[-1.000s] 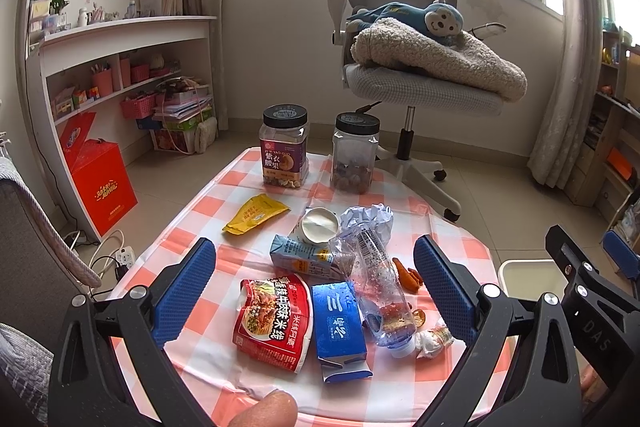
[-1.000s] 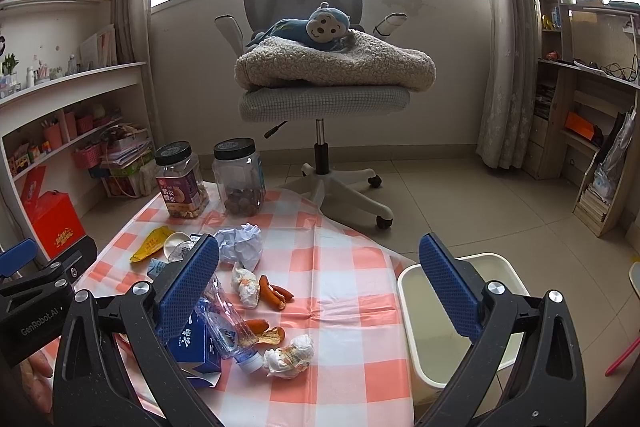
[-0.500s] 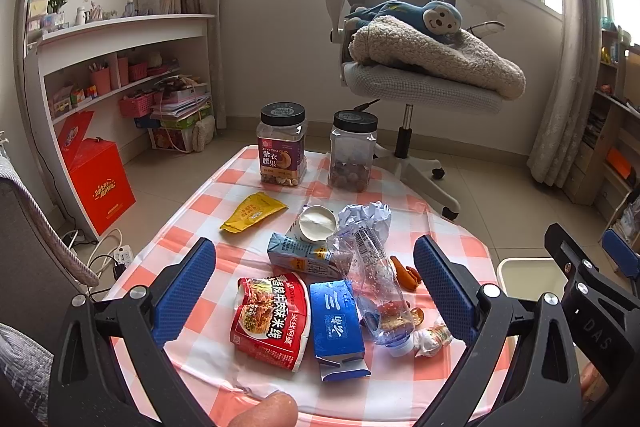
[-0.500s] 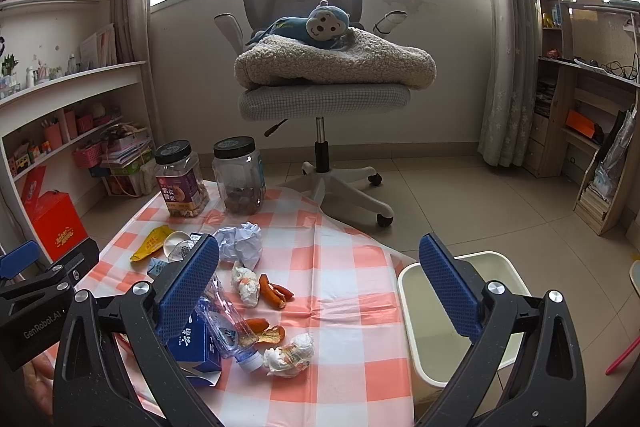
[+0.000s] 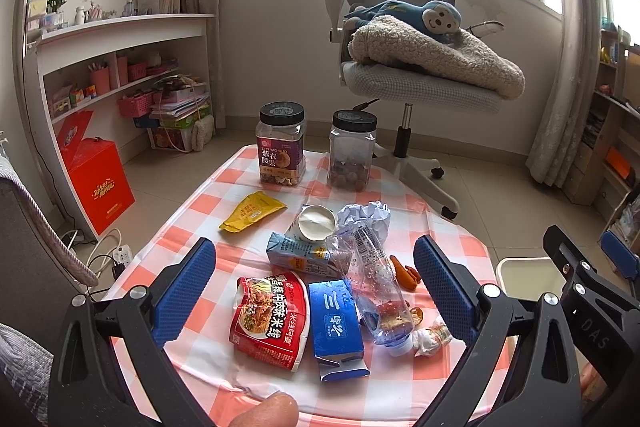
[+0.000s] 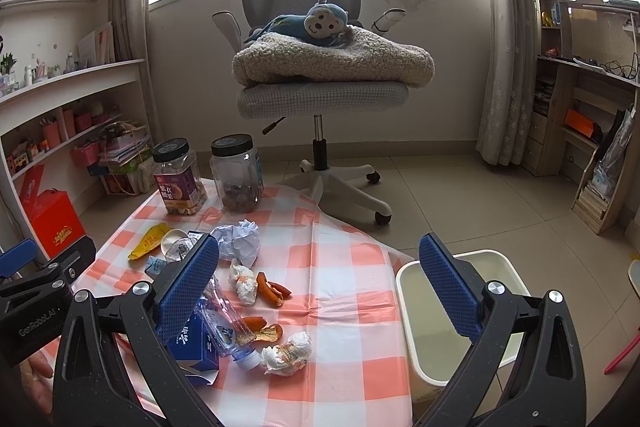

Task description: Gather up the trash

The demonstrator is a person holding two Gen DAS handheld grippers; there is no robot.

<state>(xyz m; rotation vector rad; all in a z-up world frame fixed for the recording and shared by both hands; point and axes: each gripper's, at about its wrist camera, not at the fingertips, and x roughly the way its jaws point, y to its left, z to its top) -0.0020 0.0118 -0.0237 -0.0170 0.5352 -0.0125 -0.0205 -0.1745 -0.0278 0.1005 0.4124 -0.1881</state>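
— From the left side, what do you see?

— The left tongs (image 5: pixel 314 283) gape wide, holding nothing, above the checked worktop (image 5: pixel 404 393). Between their blue pads lie a red noodle packet (image 5: pixel 270 317), a blue carton (image 5: pixel 336 327) and a crushed plastic bottle (image 5: pixel 374 283), with a yellow pouch (image 5: pixel 250 211) farther off.

— And the right side?

— The right tongs (image 6: pixel 318 289) are spread apart too, empty. Only here does the whole white bin (image 6: pixel 452 311) show, on the floor just beside the worktop. A tissue wad (image 6: pixel 286 347) lies nearest, orange peels (image 6: pixel 272 289) beyond, then crumpled paper (image 6: pixel 240 241).
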